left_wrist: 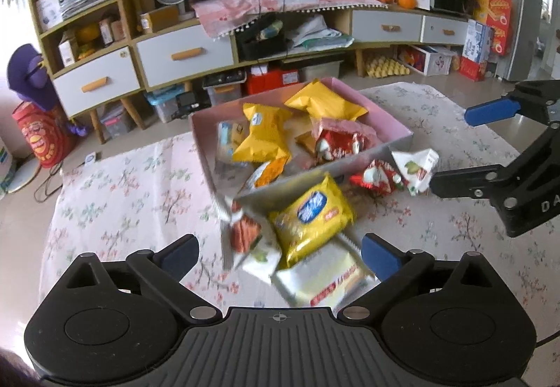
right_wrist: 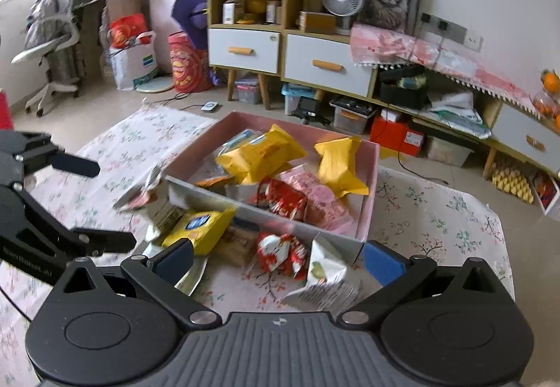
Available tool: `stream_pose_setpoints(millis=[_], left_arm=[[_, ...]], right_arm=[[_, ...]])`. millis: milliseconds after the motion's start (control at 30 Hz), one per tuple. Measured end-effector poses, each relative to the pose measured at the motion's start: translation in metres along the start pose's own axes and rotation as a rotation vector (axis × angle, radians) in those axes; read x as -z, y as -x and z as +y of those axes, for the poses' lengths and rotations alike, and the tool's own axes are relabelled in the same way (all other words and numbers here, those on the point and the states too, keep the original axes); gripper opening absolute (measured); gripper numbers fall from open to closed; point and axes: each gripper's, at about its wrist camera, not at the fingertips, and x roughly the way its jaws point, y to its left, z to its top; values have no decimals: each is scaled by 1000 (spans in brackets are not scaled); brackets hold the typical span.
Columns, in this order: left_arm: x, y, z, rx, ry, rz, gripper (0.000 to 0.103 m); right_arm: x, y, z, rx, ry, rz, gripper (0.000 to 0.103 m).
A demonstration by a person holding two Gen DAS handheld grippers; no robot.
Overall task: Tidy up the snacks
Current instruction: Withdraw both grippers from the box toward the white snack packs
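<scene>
Now both tools, left tool (left_wrist: 280, 255) and right tool (right_wrist: 278, 261), hang spread over snacks beside the pink box (left_wrist: 385, 149).

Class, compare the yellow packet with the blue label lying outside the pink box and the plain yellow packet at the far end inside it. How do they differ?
Place: the labelled packet lies on the cloth in front of the pink box; the plain packet sits inside it, on other snacks.
Look: the labelled packet shows a blue label; the plain packet shows only bare yellow.
Nearness: the labelled packet lies just ahead of the open left gripper; the plain packet is farther off.
Both are yellow, sealed wrappers.
</scene>
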Motion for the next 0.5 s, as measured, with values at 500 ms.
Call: stream_pose_setpoints(millis=[500], left_arm=[[50, -7, -12, 50, -83, 34, 100]], right_arm=[[46, 13, 15, -37, 89, 4, 88]])
